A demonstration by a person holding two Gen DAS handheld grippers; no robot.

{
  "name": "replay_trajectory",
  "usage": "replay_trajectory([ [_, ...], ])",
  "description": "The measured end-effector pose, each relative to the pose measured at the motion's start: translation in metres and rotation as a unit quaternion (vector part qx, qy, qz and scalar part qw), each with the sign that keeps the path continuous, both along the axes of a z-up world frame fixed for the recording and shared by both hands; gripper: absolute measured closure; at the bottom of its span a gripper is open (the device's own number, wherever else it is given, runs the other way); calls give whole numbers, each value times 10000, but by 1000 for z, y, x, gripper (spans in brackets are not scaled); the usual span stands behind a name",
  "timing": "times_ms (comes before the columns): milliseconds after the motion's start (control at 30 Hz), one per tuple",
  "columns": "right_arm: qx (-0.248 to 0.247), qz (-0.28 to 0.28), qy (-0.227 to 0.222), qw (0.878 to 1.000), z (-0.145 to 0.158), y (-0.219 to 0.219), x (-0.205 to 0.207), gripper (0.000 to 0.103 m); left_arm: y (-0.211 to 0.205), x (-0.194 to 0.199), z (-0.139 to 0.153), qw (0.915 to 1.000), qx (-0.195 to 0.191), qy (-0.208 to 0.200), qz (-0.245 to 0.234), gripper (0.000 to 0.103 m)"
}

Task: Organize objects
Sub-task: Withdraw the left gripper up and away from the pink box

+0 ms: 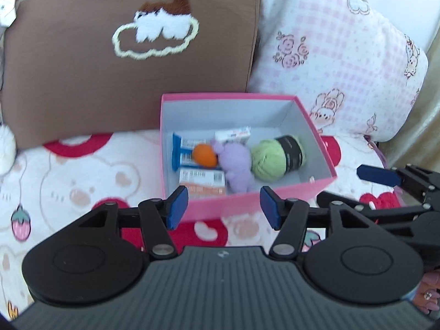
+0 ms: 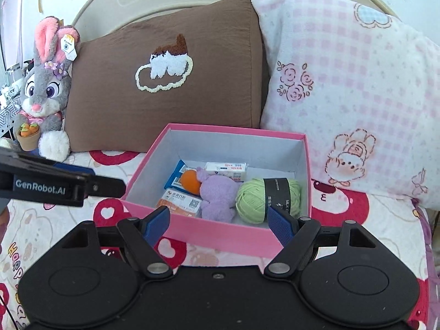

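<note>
A pink open box stands on the bed in front of the pillows. Inside lie a green yarn ball, a purple plush toy, an orange ball, a blue packet, an orange packet and a white packet. My left gripper is open and empty just before the box's near wall. My right gripper is open and empty at the same wall.
A brown pillow and a pink checked pillow lean behind the box. A grey plush rabbit sits at the left. The bedsheet has red and pink prints.
</note>
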State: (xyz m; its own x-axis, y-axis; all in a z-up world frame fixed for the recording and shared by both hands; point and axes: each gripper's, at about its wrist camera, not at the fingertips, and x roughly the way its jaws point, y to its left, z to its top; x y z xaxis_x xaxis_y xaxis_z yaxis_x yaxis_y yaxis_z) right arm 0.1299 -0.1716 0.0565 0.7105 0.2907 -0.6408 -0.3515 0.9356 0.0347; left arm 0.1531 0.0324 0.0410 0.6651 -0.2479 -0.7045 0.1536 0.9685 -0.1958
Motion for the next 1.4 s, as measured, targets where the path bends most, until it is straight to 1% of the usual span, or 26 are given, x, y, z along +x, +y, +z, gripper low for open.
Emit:
replay_trajectory([
  [133,80,-64,-22,9999,6,-4,-15,21,8,-16,-6,9994,-195,238,133,45],
  [267,134,-138,5,9998,9,-6,-27,21,12,-30,-13,9991,-154,306,249,43],
  [367,128,-223,58,9997,10,-6,-37,21,14,-37,-20,9983,-242,462,265,43],
  [400,103,-260,67,9996,11,-6,-40,21,15,-40,-21,9982,-229,469,284,43],
  [500,72,-402,79,9991,15,-8,-49,21,13,-49,-20,9989,-27,393,256,41],
  [633,63,-521,149,9985,17,-10,-58,20,13,-55,-24,9986,71,425,309,41],
  [800,57,-646,149,9978,18,-12,-69,18,16,-65,-28,9981,-22,575,207,39],
  [867,4,-668,114,9977,17,-12,-73,17,16,-68,-28,9983,43,542,207,36],
  [933,-89,-700,90,9975,15,-11,-77,12,17,-70,-27,9982,90,546,209,36],
  [1000,-110,-740,97,9971,13,-12,-80,11,17,-73,-27,9982,142,536,211,35],
  [1100,-41,-706,155,9974,12,-15,-84,11,16,-79,-25,9982,360,429,226,34],
  [1133,-46,-698,163,9974,11,-15,-85,10,15,-81,-24,9983,381,406,198,34],
  [1233,-79,-722,196,9972,8,-16,-88,10,15,-87,-20,9987,258,422,115,32],
  [1333,-101,-731,301,9968,5,-15,-90,10,14,-93,-15,9989,302,339,100,32],
  [1400,-205,-723,285,9968,4,-13,-92,9,13,-96,-14,9990,302,318,70,31],
])
